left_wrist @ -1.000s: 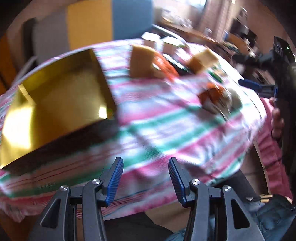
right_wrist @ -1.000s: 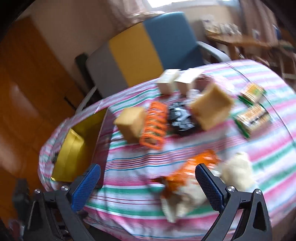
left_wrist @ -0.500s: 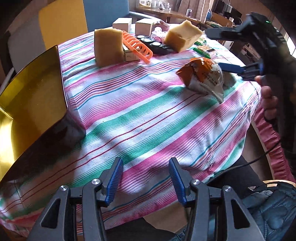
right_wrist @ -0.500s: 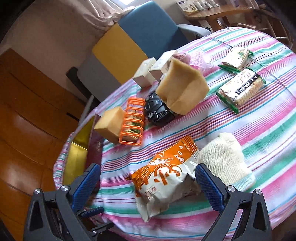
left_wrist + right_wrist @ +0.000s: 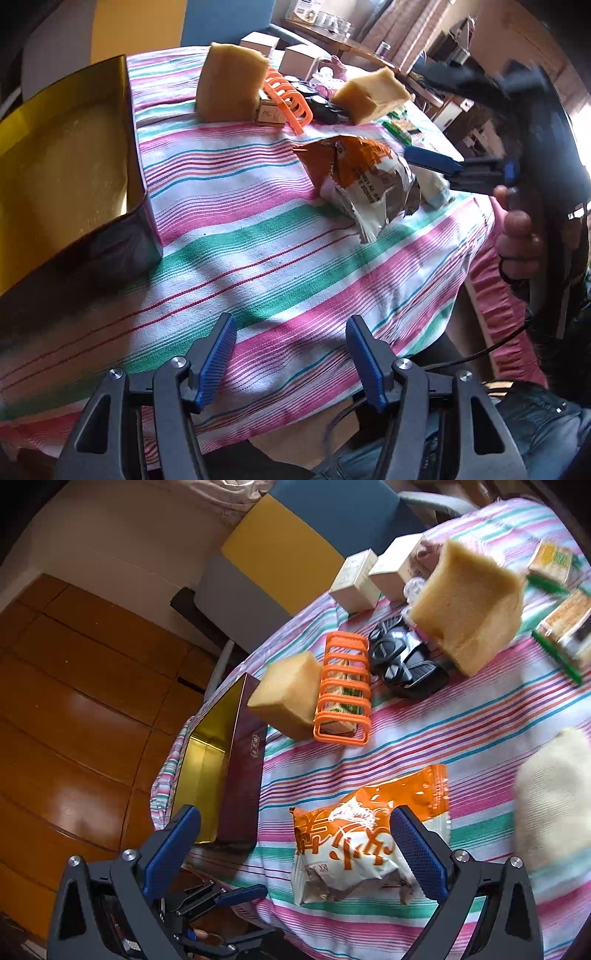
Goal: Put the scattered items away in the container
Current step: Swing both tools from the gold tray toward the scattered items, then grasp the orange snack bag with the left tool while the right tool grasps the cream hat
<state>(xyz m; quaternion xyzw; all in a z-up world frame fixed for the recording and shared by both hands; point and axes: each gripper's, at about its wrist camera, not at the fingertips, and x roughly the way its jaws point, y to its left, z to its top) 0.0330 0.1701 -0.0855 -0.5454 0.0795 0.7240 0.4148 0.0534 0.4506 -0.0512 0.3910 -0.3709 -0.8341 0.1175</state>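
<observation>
The container, a dark box (image 5: 66,155) lined in gold, stands open at the table's left edge and shows again as the box (image 5: 210,760) in the right wrist view. An orange and white snack bag (image 5: 369,845) lies on the striped cloth. My right gripper (image 5: 295,849) hangs open over the bag, which sits between its wide fingers near the right pad without being pressed. From the left wrist view one blue finger (image 5: 432,159) of it reaches over the snack bag (image 5: 365,177). My left gripper (image 5: 291,360) is low over the cloth's near edge, its jaws opening with nothing between them.
Behind the bag lie two yellow sponges (image 5: 288,694) (image 5: 465,605), an orange rack (image 5: 343,690), a black object (image 5: 402,657), two small white boxes (image 5: 354,579), cracker packs (image 5: 565,624) and a cream knit cloth (image 5: 554,797). A chair (image 5: 295,546) stands beyond the table.
My left gripper's jaws have spread wider and it has tipped down toward the cloth. The right gripper has sunk closer to the snack bag, which now fills more of its view.
</observation>
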